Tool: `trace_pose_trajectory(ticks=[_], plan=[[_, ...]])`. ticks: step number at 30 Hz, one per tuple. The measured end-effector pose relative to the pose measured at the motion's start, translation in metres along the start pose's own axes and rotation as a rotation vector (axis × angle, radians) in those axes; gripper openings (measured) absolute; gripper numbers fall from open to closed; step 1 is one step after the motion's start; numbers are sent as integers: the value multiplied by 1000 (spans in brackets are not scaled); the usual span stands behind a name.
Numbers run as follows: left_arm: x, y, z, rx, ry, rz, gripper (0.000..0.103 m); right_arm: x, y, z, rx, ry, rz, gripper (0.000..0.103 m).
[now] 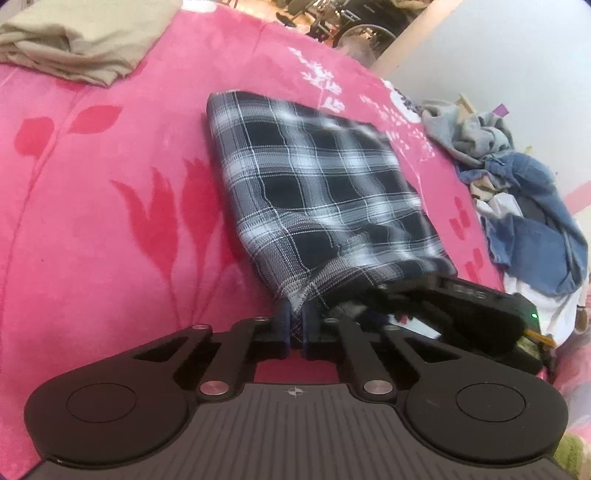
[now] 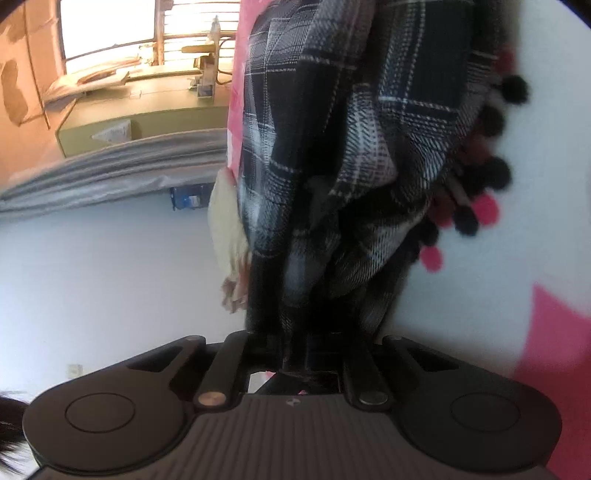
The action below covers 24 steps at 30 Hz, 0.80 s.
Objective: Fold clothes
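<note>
- Right now the left tongs [image 1: 294, 325] are clenched on the near corner of the plaid cloth [image 1: 314, 192], which lies across the pink bed cover [image 1: 110, 221].
- Right tongs [image 2: 295, 354] apparently grip the same plaid fabric; the view is blurred.
- Beige folded cloth [image 1: 74, 40] lies far left.
- Heap of clothes [image 1: 517, 192] at right.

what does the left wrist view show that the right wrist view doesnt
Only the left wrist view shows the plaid garment laid out on the pink blanket, a folded beige cloth at top left, a heap of unfolded clothes at right, and the left hand-held gripper pinching the plaid's near corner. Only the right wrist view shows a window, a green cabinet and pompom trim. Both show the plaid, pink bedding and the right hand-held gripper gripping plaid fabric.
</note>
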State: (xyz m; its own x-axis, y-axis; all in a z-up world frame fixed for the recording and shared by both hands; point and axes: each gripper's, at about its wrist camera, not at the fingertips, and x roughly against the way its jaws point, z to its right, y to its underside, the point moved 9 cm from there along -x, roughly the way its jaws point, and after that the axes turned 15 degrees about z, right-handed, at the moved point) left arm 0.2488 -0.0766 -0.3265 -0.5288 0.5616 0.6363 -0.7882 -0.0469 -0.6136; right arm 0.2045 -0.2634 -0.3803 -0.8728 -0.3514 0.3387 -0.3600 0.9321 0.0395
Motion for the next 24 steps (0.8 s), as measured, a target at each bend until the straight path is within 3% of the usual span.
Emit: trace_pose_trajectory(ticks=[3, 6, 9, 11, 14, 16, 17, 20, 24], plan=[[3, 4, 2, -45, 15, -7, 2, 2, -1, 8, -49, -14, 45, 10], [2, 10, 4, -97, 24, -27, 2, 1, -1, -1, -95, -113, 83, 10], [-6, 20, -1, -170, -4, -69, 3, -9, -1, 13, -38, -59, 82, 5], [-12, 25, -6, -205, -24, -94, 3, -6, 0, 10, 14, -32, 47, 7], [-13, 27, -5, -263, -31, -100, 3, 16, -8, 8, 60, 59, -24, 22], [-13, 27, -3, -292, -32, -98, 4, 47, -24, 3, 121, 98, -19, 44], [-13, 28, -3, -306, -33, -96, 4, 65, -35, 1, 161, 123, 7, 50], [-12, 30, -3, -339, -38, -89, 4, 113, -62, -16, 310, 162, 76, 49], [-10, 30, -4, -338, -50, -85, 4, 133, -51, -68, 932, 200, 70, 47]])
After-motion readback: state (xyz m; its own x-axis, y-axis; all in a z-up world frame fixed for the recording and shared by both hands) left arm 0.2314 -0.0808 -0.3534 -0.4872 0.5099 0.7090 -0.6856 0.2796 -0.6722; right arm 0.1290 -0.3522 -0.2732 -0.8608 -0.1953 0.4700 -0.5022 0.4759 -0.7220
